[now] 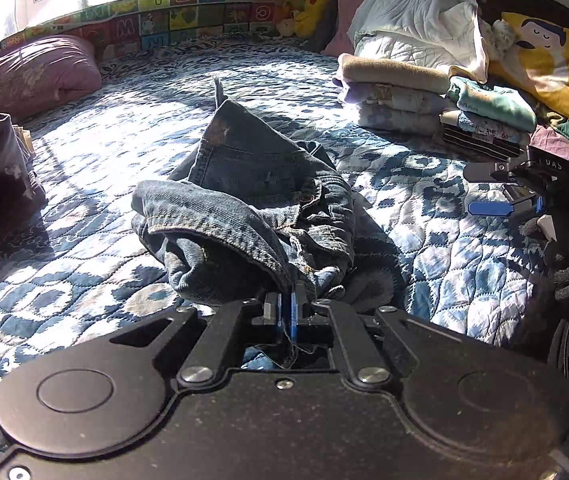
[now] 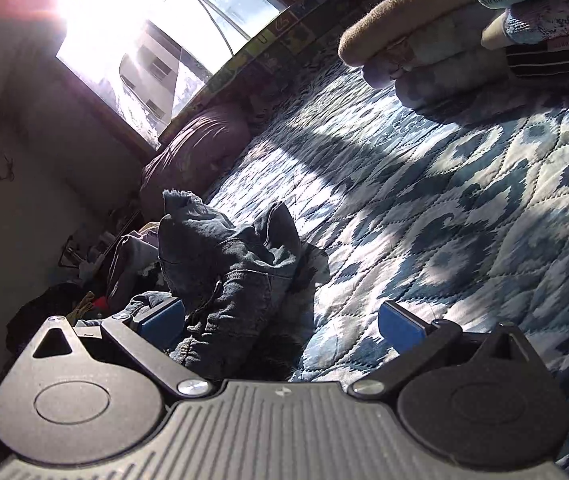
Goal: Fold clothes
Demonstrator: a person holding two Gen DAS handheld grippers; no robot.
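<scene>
Left wrist: jeans (image 1: pixel 252 208) crumpled, dark denim, pinched by left tongs (image 1: pixel 286 304).

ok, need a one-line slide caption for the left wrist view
Left gripper shut on crumpled jeans atop a blue patterned quilt, folded stacks behind.

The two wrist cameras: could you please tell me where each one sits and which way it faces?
Left wrist: on the left claw, low over the bed, facing the jeans it grips; the right claw shows at right.
Right wrist: on the open right claw, rolled sideways, facing the window; no hand visible.
Shared: jeans, blue quilt, folded stack.
</scene>
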